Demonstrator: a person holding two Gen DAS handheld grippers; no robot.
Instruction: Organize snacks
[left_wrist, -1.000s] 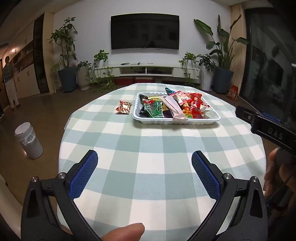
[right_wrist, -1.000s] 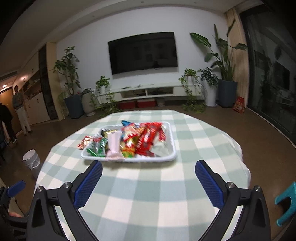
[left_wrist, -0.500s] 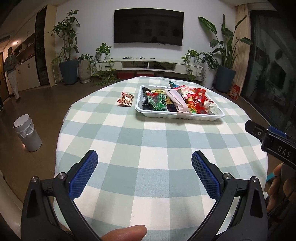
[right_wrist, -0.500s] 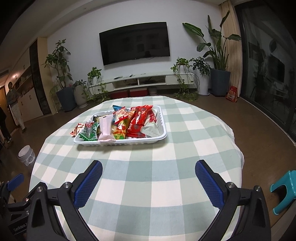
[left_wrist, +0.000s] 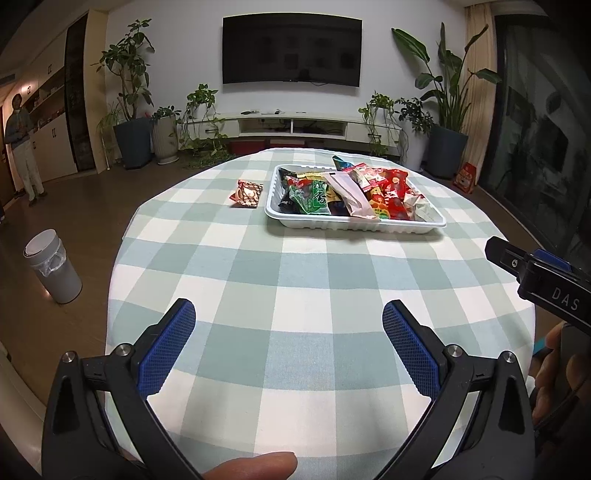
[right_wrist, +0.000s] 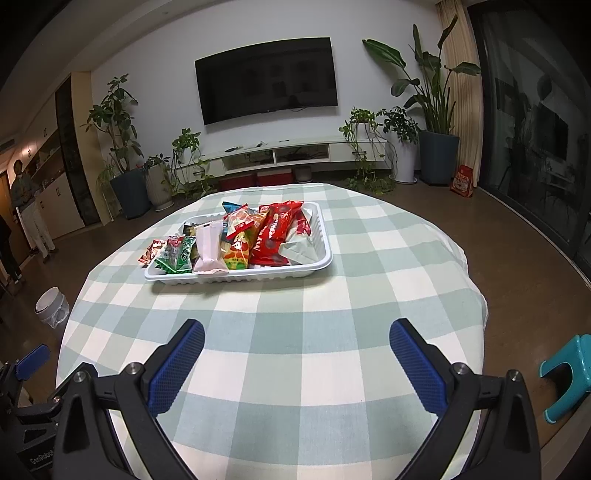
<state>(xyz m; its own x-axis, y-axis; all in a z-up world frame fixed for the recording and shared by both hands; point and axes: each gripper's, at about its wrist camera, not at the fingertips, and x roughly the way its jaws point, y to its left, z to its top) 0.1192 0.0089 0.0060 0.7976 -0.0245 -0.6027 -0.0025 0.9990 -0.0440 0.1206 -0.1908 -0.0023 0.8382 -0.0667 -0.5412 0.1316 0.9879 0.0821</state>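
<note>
A white tray (left_wrist: 354, 223) full of snack packets stands on the far half of the round checked table; it also shows in the right wrist view (right_wrist: 236, 276). One small red-and-gold packet (left_wrist: 246, 193) lies on the cloth just left of the tray, and shows in the right wrist view (right_wrist: 150, 251). My left gripper (left_wrist: 288, 317) is open and empty over the near part of the table. My right gripper (right_wrist: 297, 338) is open and empty, also near the front edge, to the right of the left one.
The table has a green and white checked cloth (left_wrist: 295, 280). A grey bin (left_wrist: 51, 269) stands on the floor at the left. A teal stool (right_wrist: 569, 373) stands on the floor at the right. A person (left_wrist: 22, 147) stands far left.
Both grippers have risen and drawn back a little, so the tray looks farther away. Both stay open and empty. The tray and packets have not moved.
</note>
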